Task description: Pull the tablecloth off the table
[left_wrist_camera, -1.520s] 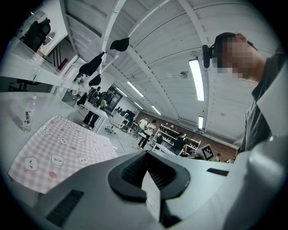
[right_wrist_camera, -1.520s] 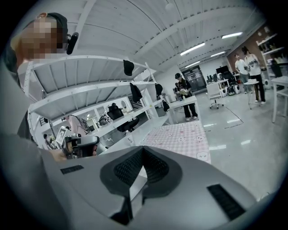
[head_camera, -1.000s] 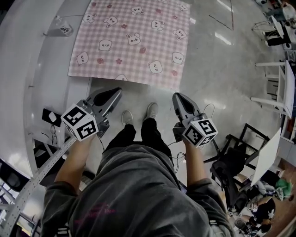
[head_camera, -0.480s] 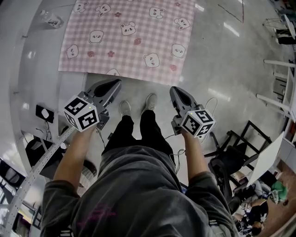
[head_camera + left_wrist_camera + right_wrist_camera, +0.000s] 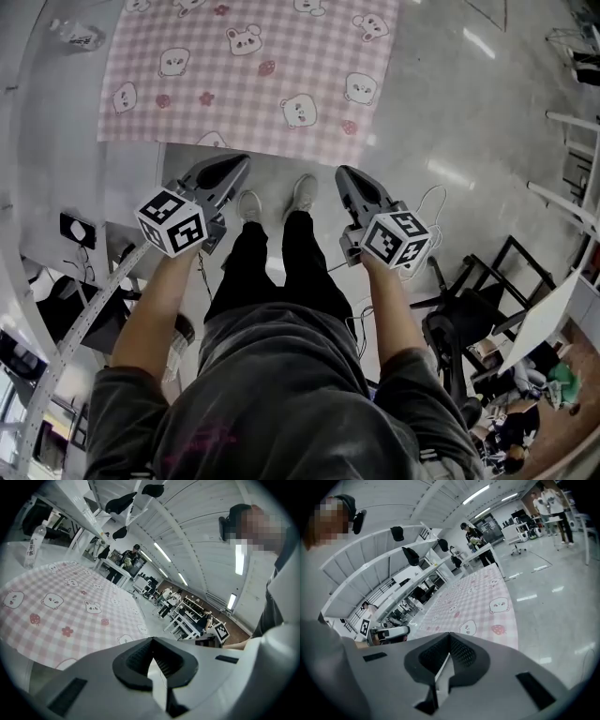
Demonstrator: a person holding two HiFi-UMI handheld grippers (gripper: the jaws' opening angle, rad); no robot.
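Note:
A pink checked tablecloth (image 5: 253, 66) printed with small animal faces lies flat on a table, its near edge hanging just ahead of both grippers. It fills the left gripper view (image 5: 56, 616) and stretches away in the right gripper view (image 5: 473, 602). My left gripper (image 5: 236, 164) hovers short of the cloth's near edge, jaws shut with nothing between them (image 5: 150, 639). Level with it on the other side is my right gripper (image 5: 343, 175), also shut and holding nothing (image 5: 449, 634). Neither one touches the cloth.
A clear water bottle (image 5: 75, 36) stands on the white counter (image 5: 47, 141) left of the cloth, also seen from the left gripper (image 5: 33, 545). The person's shoes (image 5: 248, 204) stand under the cloth's edge. Black chairs (image 5: 469, 319) sit at the right. People stand far off (image 5: 471, 534).
Both grippers have tipped down toward the table and come closer to the cloth's near edge; the cloth now looks much larger in both gripper views. The jaws stayed shut.

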